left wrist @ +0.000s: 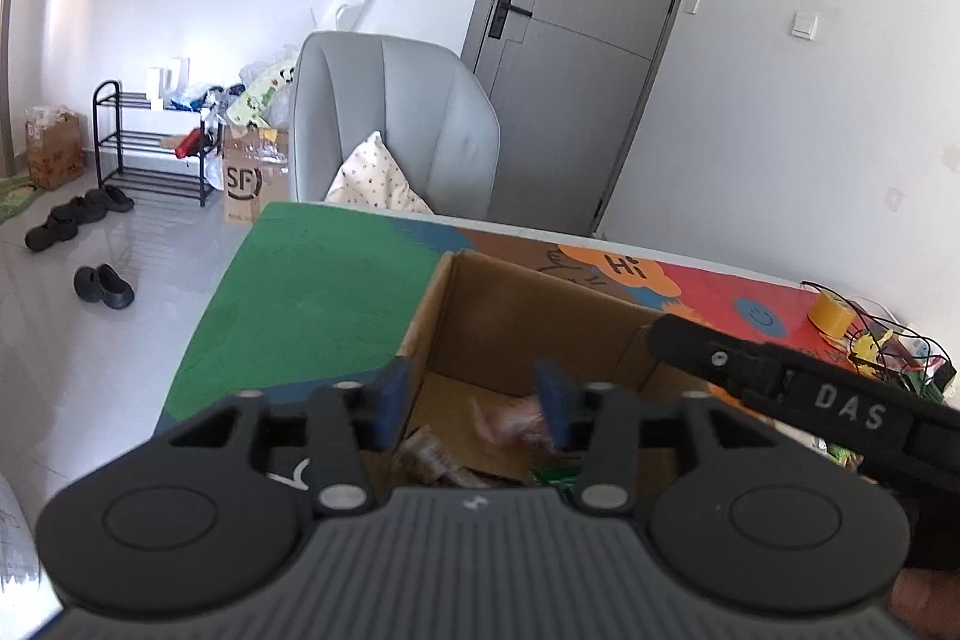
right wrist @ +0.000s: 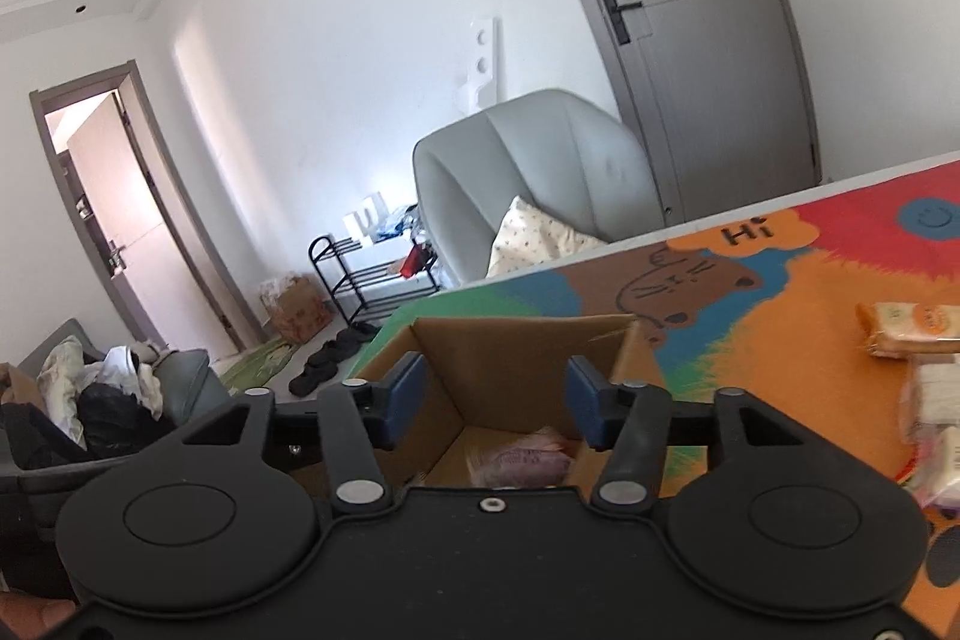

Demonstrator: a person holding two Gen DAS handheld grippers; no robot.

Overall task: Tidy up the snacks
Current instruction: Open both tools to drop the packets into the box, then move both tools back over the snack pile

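1. Left gripper and right gripper: jaws spread, nothing held, above the cardboard box.
2. Snack packets are seen inside the box; others lie on the table mat.
3. Risk: the box wall could be clipped by a finger and the box tipped.

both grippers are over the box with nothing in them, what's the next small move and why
Probably swing the right gripper, open and empty above the brown cardboard box, toward the orange-wrapped snack packet on the colourful cartoon table mat. Snacks already lie inside the box; that packet is still out.
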